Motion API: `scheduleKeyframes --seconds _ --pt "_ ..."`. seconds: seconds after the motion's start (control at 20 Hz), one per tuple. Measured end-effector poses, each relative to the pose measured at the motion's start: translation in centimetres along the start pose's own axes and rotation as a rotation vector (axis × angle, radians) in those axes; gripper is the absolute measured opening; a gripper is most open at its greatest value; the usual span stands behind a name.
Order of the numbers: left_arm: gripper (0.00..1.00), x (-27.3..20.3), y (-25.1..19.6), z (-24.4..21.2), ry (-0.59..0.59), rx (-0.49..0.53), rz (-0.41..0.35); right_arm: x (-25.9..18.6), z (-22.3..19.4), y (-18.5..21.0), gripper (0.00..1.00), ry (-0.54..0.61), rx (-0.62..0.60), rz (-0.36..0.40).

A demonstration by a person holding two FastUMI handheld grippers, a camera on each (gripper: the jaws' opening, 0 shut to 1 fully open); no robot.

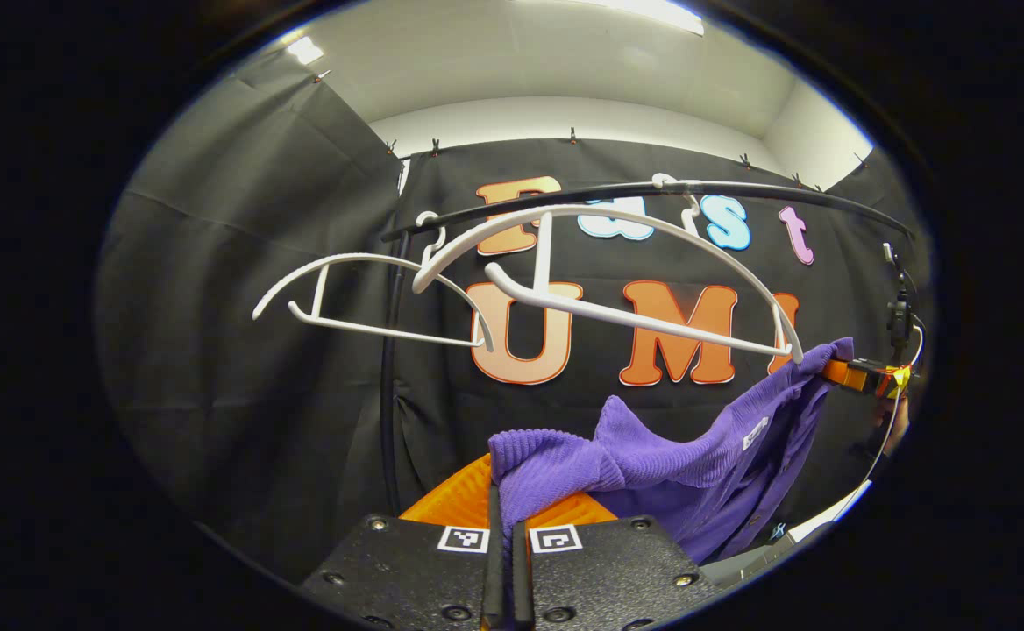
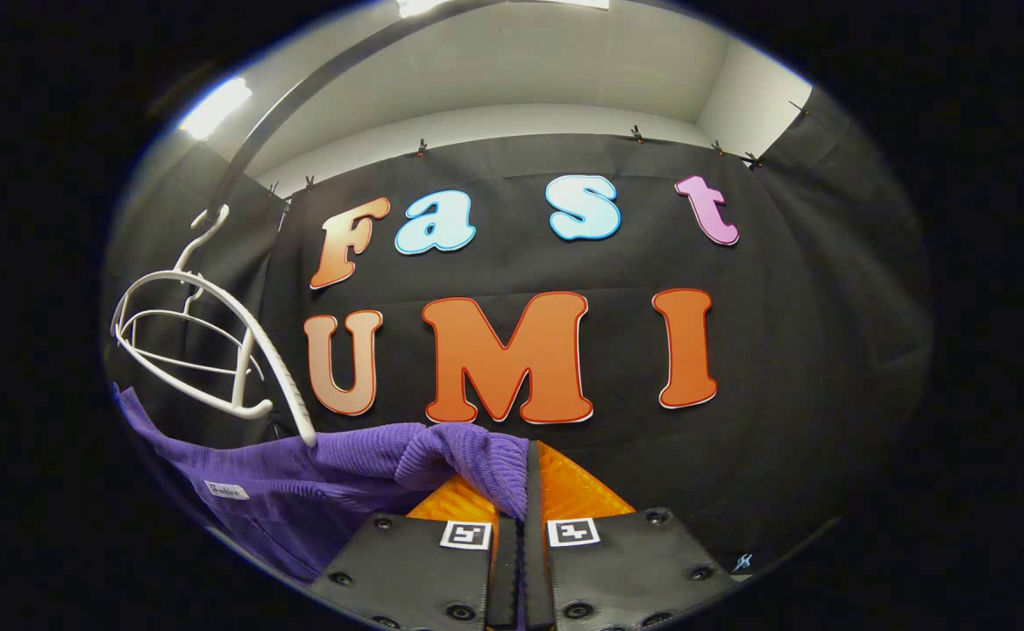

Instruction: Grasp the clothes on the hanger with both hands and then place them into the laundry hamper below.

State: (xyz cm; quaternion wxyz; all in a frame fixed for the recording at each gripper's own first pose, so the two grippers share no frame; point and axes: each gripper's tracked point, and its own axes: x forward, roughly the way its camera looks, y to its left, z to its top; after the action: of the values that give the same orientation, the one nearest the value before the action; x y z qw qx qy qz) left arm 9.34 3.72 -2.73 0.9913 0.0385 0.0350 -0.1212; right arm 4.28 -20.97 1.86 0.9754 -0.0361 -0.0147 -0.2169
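The purple garment point(image 1: 652, 464) is soft ribbed knit cloth, matt, bunched just ahead of the left gripper's fingers. Above it, the white hangers point(image 1: 565, 263) look like smooth plastic; the black rail point(image 1: 652, 190) is slightly glossy.

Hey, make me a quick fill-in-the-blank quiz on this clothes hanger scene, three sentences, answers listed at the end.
1. The ribbed knit garment pinched by both grippers is ____ in colour.
2. The left gripper and the right gripper are each ____ on a fold of that garment.
3. The white plastic hangers hang by their hooks from a black ____ above.

Missing words: purple; shut; rail
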Motion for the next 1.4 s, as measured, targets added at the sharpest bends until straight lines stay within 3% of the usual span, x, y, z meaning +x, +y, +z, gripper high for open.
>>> scheduleKeyframes --seconds 0.1,0.35,0.55,0.7,0.95,1.15,1.25,1.4 --pt "0.06 -0.1 -1.8 0.2 0.000 -0.014 -0.033 -1.6 0.7 0.6 0.10 -0.010 0.018 0.035" --pt "0.04 -0.1 -10.8 -1.0 0.016 -0.097 -0.202 -3.6 -0.3 3.8 0.10 0.023 0.034 0.133" --pt "0.04 0.2 -17.2 -4.6 0.106 -0.154 -0.292 -5.4 -4.7 7.2 0.10 0.110 0.041 0.210" --pt "0.04 0.2 -21.0 -9.2 0.225 -0.202 -0.351 -7.7 -10.4 10.4 0.10 0.258 0.118 0.287" --pt "0.04 -0.7 -24.7 -17.7 0.421 -0.203 -0.360 -10.4 -19.9 9.3 0.10 0.489 0.102 0.252" --pt "0.04 -4.2 -27.0 -24.0 0.680 -0.253 -0.383 -13.0 -27.0 9.2 0.10 0.700 0.116 0.260" --pt "0.10 -5.6 -26.7 -26.2 0.746 -0.226 -0.366 -14.5 -29.9 8.8 0.10 0.782 0.096 0.258" --pt "0.02 -6.2 -27.0 -27.5 0.834 -0.254 -0.339 -15.9 -33.3 7.8 0.11 0.897 0.122 0.233"
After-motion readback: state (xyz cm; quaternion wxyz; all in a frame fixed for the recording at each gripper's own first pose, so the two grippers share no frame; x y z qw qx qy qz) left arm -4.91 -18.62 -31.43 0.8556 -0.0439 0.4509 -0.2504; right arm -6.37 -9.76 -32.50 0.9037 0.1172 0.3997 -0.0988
